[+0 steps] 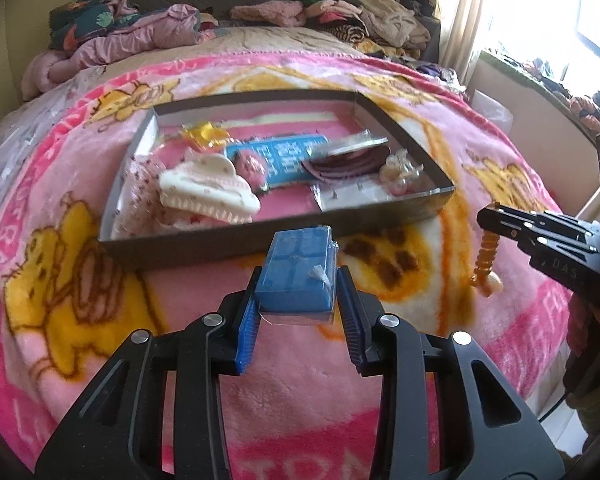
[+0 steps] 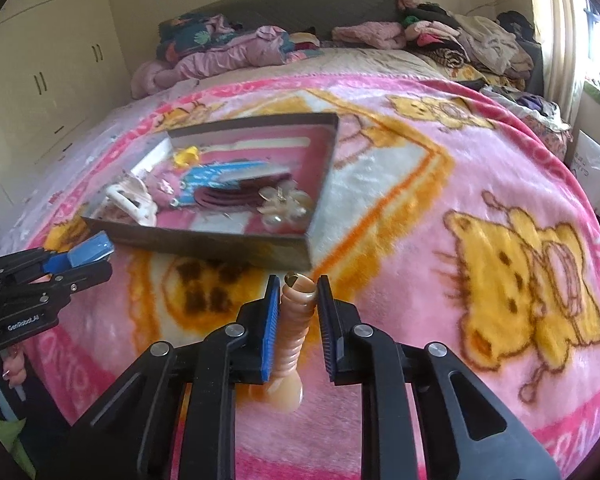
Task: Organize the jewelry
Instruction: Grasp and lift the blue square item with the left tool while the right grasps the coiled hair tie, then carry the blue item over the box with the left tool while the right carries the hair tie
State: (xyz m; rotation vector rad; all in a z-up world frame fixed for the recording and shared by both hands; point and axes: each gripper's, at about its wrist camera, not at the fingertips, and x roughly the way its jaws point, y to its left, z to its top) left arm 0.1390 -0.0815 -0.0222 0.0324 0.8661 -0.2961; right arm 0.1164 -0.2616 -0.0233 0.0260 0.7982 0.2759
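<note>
Left gripper (image 1: 298, 280) clamps a blue packet (image 1: 298, 270), contents unreadable. Right gripper (image 2: 299, 300) pinches an orange spiral hair tie (image 2: 296, 320), its lower end blurred. Both are held near the grey tray (image 1: 228, 246) on the pink blanket (image 1: 80, 280).

Black gripper (image 1: 297, 294), blue pads (image 1: 247, 332), silver screws (image 1: 390, 320)

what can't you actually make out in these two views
- Left wrist view: the blue packet in the left gripper has its near end hidden between the pads.
- Left wrist view: print on the blue card in the tray is blurred.
- Right wrist view: the ribbed orange piece in the right gripper has its lower end blurred.
</note>
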